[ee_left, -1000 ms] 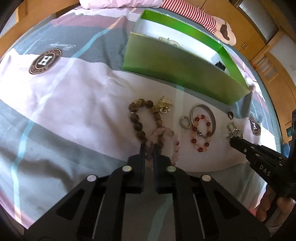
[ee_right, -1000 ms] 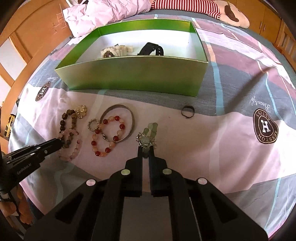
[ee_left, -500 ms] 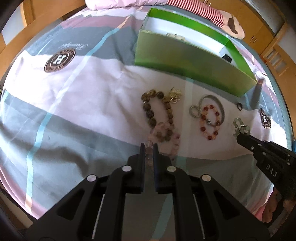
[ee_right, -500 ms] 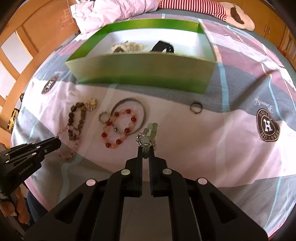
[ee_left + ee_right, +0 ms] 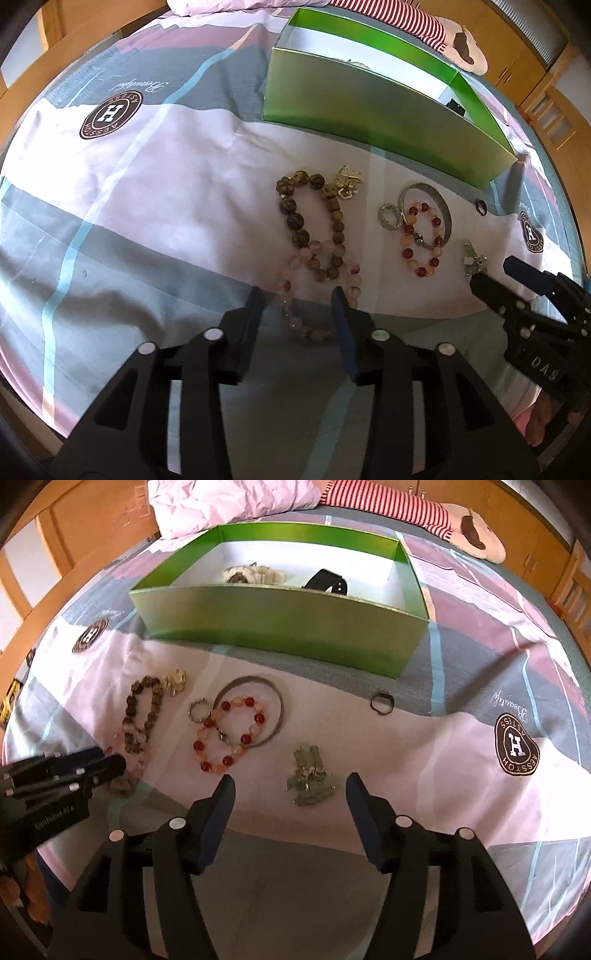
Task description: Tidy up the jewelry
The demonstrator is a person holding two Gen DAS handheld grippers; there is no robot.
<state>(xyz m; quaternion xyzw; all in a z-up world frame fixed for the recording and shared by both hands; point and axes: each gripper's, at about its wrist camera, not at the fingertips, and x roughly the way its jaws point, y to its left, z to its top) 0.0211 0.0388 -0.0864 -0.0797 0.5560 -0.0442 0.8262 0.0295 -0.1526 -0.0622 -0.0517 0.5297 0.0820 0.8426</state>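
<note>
Mostly the sorting is ahead. Inside the green box (image 5: pixel 280 627), at twelve o'clock on the bedspread (image 5: pixel 424 775), lie only a pale watch (image 5: pixel 251 574) and a black watch (image 5: pixel 327 581). The left gripper (image 5: pixel 301 299) is spreading its jaws around the pink bead bracelet (image 5: pixel 317 266), pads clear of it. The right gripper (image 5: pixel 290 781) is likewise opening, the green earrings (image 5: pixel 308 775) loose between its jaws. Brown beads (image 5: pixel 142 709), a red bracelet (image 5: pixel 229 731), a bangle (image 5: pixel 277 701) and a dark ring (image 5: pixel 381 702) await at about ten to one o'clock.
</note>
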